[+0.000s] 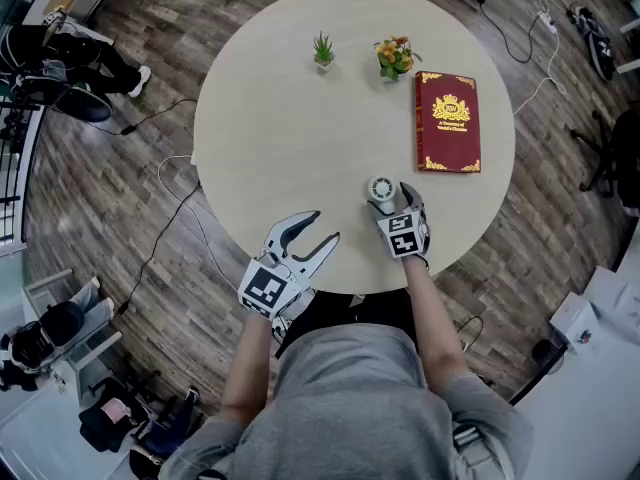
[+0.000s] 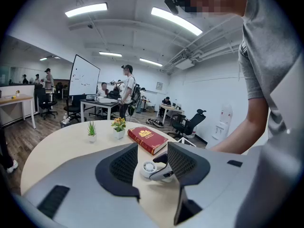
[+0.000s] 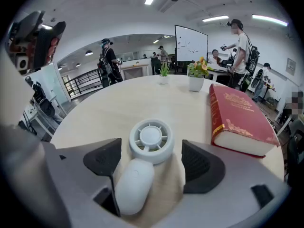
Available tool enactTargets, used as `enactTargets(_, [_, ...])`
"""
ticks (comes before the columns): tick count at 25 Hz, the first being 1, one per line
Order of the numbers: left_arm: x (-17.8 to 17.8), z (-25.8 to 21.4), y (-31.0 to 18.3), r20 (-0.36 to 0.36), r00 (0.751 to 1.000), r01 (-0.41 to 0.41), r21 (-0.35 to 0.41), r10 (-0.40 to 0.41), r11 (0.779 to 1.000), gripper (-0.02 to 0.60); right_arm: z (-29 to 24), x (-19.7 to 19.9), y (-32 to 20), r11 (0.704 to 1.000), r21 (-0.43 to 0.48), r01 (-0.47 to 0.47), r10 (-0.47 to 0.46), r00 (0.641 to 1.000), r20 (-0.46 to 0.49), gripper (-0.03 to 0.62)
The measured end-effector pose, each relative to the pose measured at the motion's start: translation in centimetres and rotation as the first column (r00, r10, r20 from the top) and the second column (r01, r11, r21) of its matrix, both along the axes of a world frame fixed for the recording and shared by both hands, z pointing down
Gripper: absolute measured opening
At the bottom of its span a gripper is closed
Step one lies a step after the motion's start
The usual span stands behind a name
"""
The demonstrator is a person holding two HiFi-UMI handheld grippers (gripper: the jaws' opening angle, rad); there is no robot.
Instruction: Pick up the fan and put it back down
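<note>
Right gripper view: smooth white round-headed fan (image 3: 151,139)

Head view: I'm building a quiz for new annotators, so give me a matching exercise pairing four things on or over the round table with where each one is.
Things:
1. fan
2. red book
3. spiky green plant
4. left gripper

Places:
A. lying flat and closed, right side of the table
B. far side, beside the flowering plant
C. over the near table edge, jaws apart, nothing between them
D. lying between the open jaws of the right gripper

Pairs: 1-D, 2-A, 3-B, 4-C
</note>
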State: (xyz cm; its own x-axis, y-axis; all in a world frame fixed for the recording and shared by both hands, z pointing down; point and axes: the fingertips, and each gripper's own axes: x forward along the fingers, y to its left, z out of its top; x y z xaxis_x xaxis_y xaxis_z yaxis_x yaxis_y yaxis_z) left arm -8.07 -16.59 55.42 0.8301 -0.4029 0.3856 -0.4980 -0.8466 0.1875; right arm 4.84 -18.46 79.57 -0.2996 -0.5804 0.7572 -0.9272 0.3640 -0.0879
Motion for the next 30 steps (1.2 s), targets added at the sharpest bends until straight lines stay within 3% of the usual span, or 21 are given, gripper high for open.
enactTargets(3, [0.1,-0.8,0.2,-0.014,1.000,-0.011,0.026,0.011,1.000,0.212,-1.9,0.5,0.3,0.999,0.030,-0.027,0.027,1.000,-0.005,0.387])
enactTargets(15, [0.0,-4.7,1.7,-0.074,0.997,-0.024,0.074,0.029,0.997,0.210,-9.9,3.6,2.6,0.970,0.211,-0.123,0.130,0.991,-0.020,0.204])
enactTargets(17, [0.0,-5.1,2.1,-0.080,0.996,-0.029,0.083,0.035,0.996,0.209,-11.1,4.0,3.3,0.963,0.236,-0.129,0.140,0.990,-0.031,0.138])
enactTargets(19, [0.0,-5.4,2.5,-0.085,0.996,-0.030,0.090,0.038,0.996,0.209,-11.8,4.2,4.1,0.961,0.247,-0.121,0.134,0.990,-0.039,0.018])
enactTargets(25, [-0.5,-6.1,3.9,-0.106,0.994,-0.029,0.104,0.040,0.994,0.197,-13.9,3.4,6.3,0.963,0.257,-0.087,0.094,0.995,-0.015,0.008])
enactTargets(30, [-1.2,-6.4,5.2,-0.105,0.994,-0.030,0.115,0.043,0.993,0.139,-16.8,3.0,7.8,0.948,0.307,-0.078,0.084,0.996,-0.006,0.006])
